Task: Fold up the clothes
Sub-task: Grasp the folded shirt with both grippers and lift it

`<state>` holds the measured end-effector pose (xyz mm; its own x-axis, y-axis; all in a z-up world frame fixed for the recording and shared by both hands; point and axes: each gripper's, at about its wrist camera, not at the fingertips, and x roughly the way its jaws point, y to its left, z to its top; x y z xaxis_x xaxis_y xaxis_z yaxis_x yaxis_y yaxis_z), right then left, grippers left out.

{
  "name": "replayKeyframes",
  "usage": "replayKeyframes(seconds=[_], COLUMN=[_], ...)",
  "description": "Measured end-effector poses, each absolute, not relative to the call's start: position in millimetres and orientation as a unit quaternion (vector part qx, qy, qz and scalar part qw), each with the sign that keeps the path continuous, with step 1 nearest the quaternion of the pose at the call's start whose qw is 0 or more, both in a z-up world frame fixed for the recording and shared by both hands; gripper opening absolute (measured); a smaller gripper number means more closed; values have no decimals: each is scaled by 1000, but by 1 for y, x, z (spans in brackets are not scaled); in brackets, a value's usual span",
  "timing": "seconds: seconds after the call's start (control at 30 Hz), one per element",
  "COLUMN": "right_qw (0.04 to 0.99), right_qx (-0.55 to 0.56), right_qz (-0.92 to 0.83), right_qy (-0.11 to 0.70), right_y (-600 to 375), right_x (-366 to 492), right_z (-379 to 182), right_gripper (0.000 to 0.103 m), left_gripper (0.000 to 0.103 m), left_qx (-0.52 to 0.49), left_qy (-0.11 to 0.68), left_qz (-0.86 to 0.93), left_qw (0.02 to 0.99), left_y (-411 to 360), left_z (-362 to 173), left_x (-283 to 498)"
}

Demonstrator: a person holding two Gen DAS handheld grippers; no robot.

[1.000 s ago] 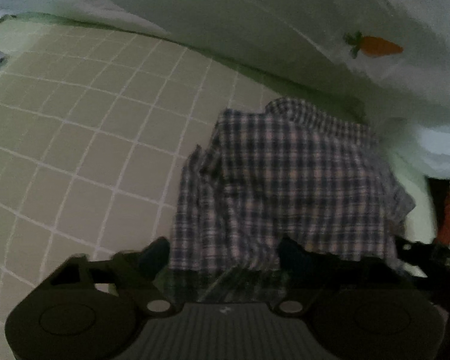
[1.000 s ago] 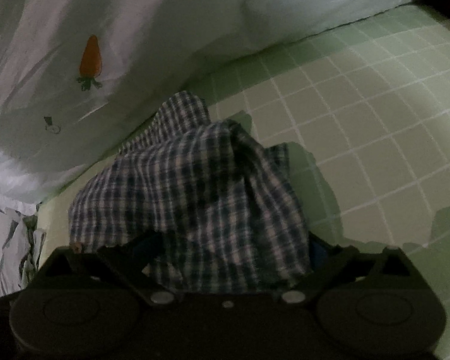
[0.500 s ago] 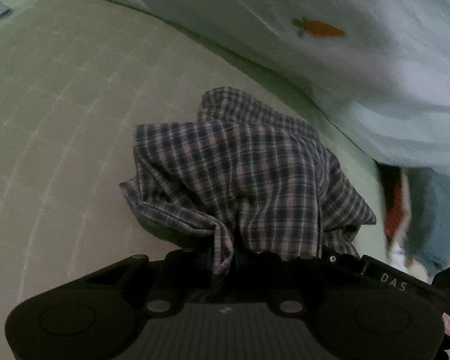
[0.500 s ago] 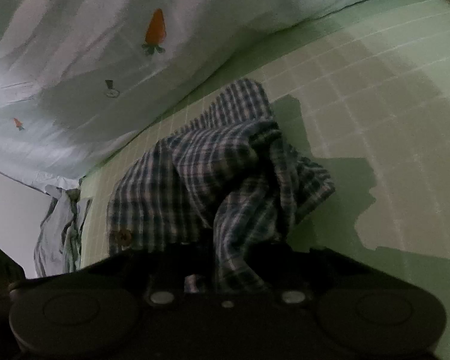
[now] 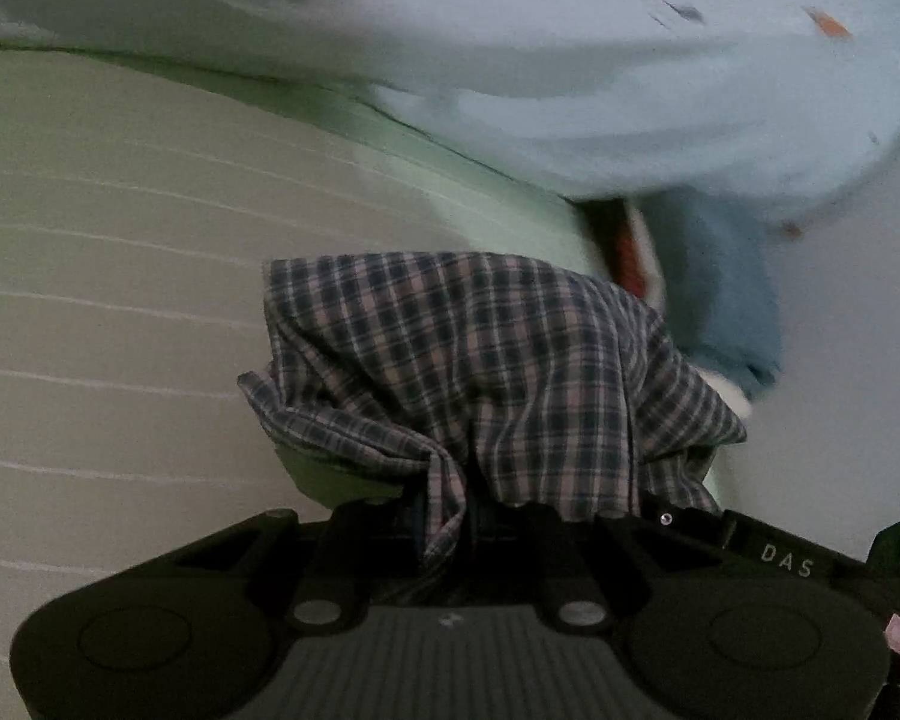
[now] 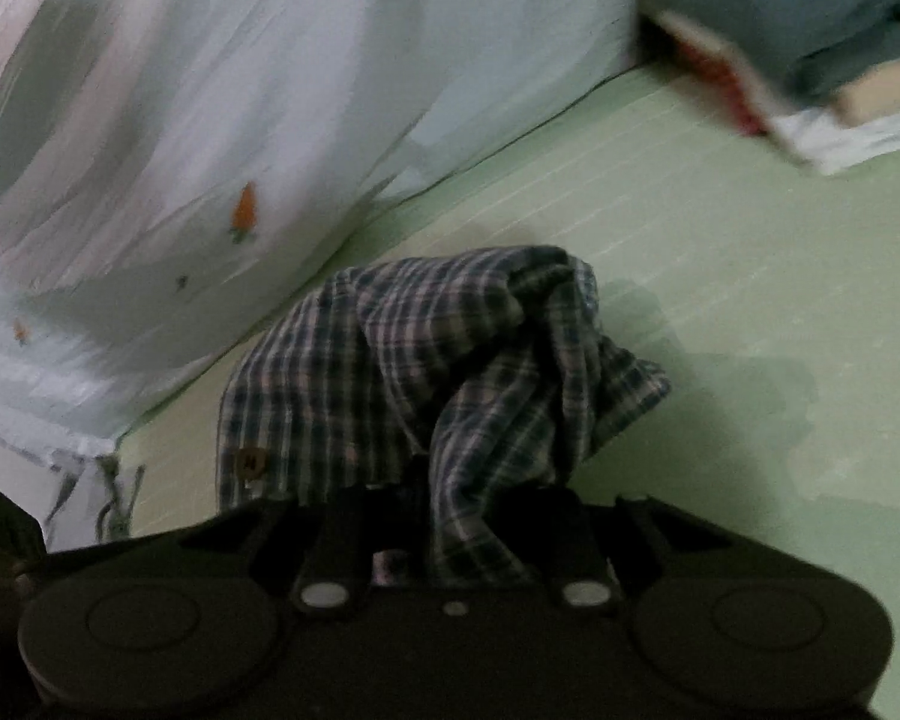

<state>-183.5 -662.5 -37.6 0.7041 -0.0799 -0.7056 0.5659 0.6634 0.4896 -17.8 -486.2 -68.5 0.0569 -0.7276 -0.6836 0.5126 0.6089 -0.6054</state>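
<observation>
A dark blue and pink plaid garment point(image 5: 480, 372) hangs bunched in front of both cameras, lifted off the green checked bed sheet point(image 5: 120, 300). My left gripper point(image 5: 447, 519) is shut on a gathered edge of the cloth, which trails down between its fingers. In the right wrist view the same plaid garment point(image 6: 426, 360) drapes in a heap, and my right gripper point(image 6: 450, 510) is shut on another pinched fold. A small round button point(image 6: 251, 461) shows on the garment's lower left. The fingertips are mostly hidden by cloth.
A white curtain or quilt with carrot prints point(image 6: 210, 120) runs along the back of the bed. A blue cloth point(image 5: 726, 300) and a red-and-white item point(image 6: 726, 78) lie at the far corner. The sheet point(image 6: 720, 300) spreads wide to the right.
Both grippers closed on the plaid garment and lifted it, gathering the flat cloth into a hanging bunch. Both views swung sideways, bringing the blue cloth and red item into view.
</observation>
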Motion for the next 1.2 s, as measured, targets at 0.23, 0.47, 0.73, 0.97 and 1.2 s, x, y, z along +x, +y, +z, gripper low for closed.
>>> replayKeyframes(seconds=[0.23, 0.47, 0.73, 0.97, 1.2], right_qw=[849, 860, 899, 924, 884], right_qx=[380, 384, 342, 289, 230], right_qz=[-226, -233, -212, -216, -370], right_qy=[289, 243, 175, 127, 169], right_y=[-723, -806, -932, -1050, -1136], right_x=[-244, -291, -302, -264, -196], right_z=[-23, -3, 58, 118, 85], right_gripper=[20, 20, 20, 26, 74], left_gripper=[12, 12, 12, 21, 54], left_qx=[-74, -69, -107, -118, -48], left_qy=[521, 474, 394, 337, 409], left_qz=[-487, -511, -536, -527, -410], left_qw=[697, 714, 739, 771, 814], left_y=[-551, -642, -771, -867, -940], left_z=[-49, -9, 69, 115, 65], left_x=[-73, -110, -112, -76, -25])
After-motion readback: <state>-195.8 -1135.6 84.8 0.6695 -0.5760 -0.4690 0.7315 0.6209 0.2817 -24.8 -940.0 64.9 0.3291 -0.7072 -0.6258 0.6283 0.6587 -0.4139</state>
